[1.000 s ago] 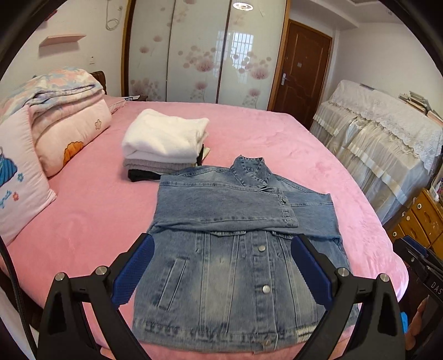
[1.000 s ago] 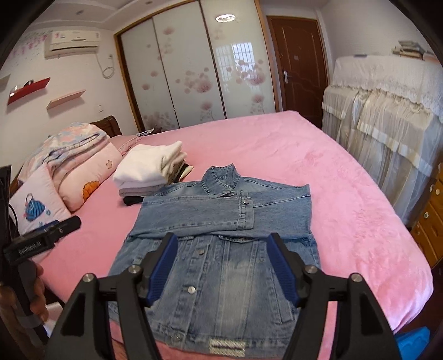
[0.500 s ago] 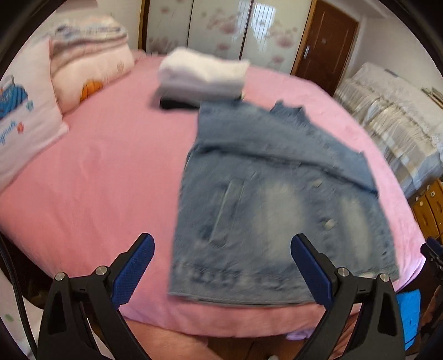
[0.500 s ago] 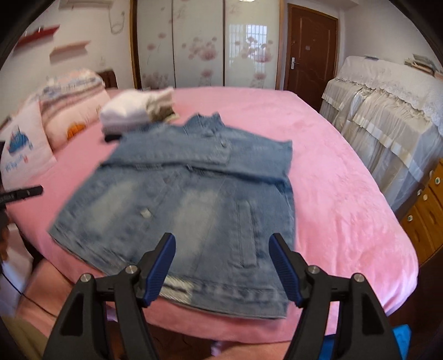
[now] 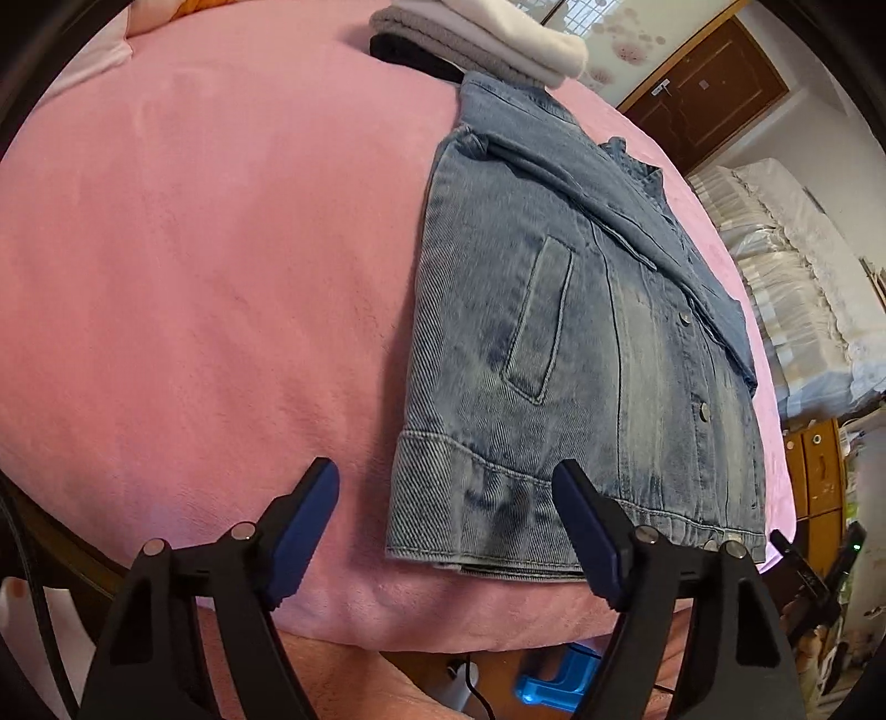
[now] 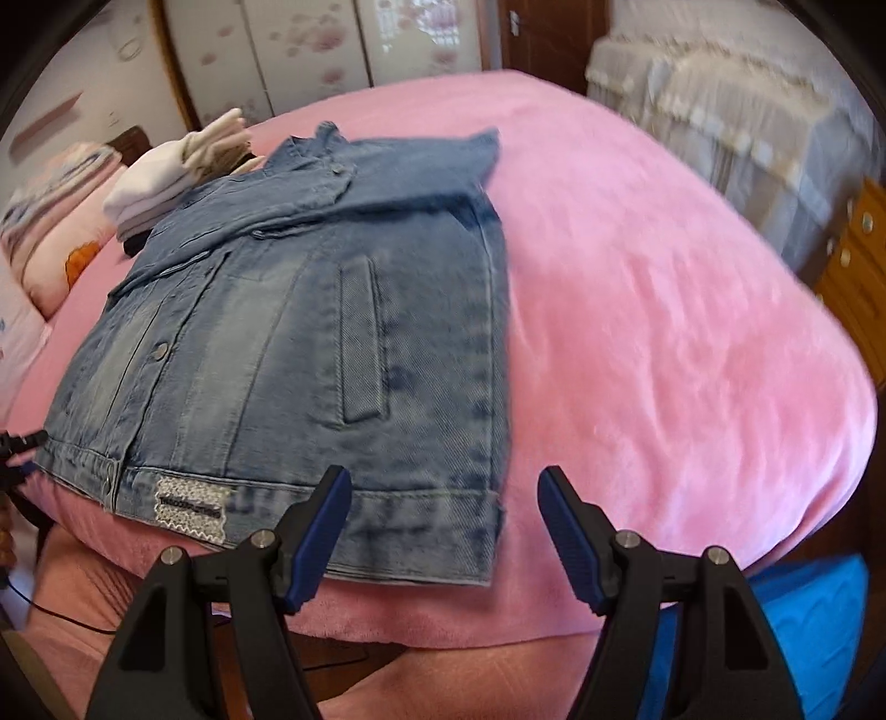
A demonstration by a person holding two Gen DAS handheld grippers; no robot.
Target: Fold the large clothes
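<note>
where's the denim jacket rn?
The denim jacket lies flat on the pink bed, hem at the near edge, with its collar end by the folded clothes stack. Both open grippers flank its bottom corners.

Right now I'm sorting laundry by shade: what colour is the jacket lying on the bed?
Faded blue denim jacket, lighter down the front; clearest in the left wrist view.

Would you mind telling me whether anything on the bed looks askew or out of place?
Nothing stands out. The blue denim jacket lies flat on the pink bedspread with its sleeves folded across the chest, its hem near the bed's edge. Both open claws, left and right, sit at its bottom corners.
</note>
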